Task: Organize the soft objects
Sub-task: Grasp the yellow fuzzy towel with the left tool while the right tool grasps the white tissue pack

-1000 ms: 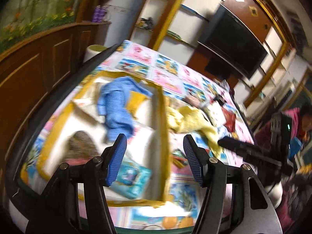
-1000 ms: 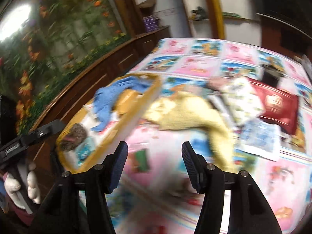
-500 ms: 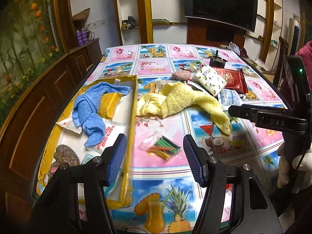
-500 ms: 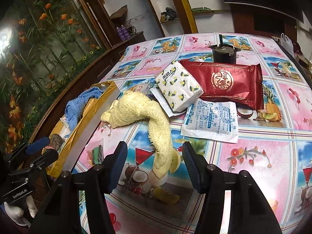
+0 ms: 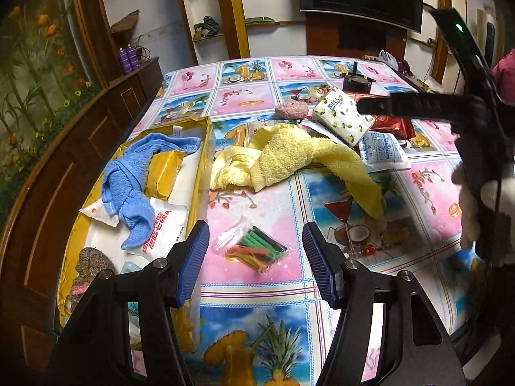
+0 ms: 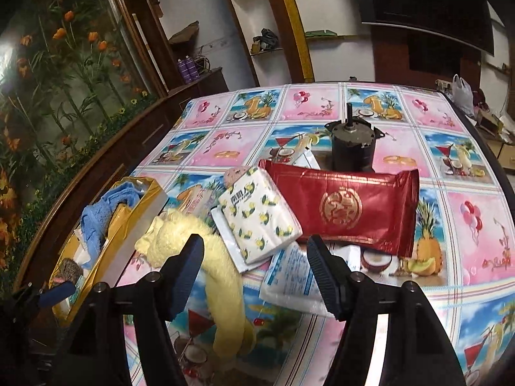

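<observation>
A yellow towel [image 5: 289,157] lies crumpled on the patterned tablecloth, one end trailing toward the near edge; the right wrist view also shows this towel [image 6: 190,238]. To its left, a blue towel [image 5: 132,180] is draped inside the yellow box [image 5: 201,167]. My left gripper [image 5: 256,260] is open and holds nothing, above a clear bag of coloured sticks [image 5: 254,251]. My right gripper [image 6: 254,267] hangs over the towel's right side with its jaws opening and nothing between them. A small pink fuzzy thing [image 5: 291,109] sits behind the towel.
A lemon-print tissue pack [image 6: 260,218], a red foil packet [image 6: 344,209] and a white-and-blue packet [image 6: 289,276] overlap right of the towel. A dark motor [image 6: 352,148] stands behind them. The box also holds white packets and a brown fuzzy item [image 5: 91,259]. A wooden rail runs along the table's left side.
The left gripper's view has swung from over the box out across the table and levelled. The right gripper has moved nearer the tissue pack and red packet, its jaws now wider apart.
</observation>
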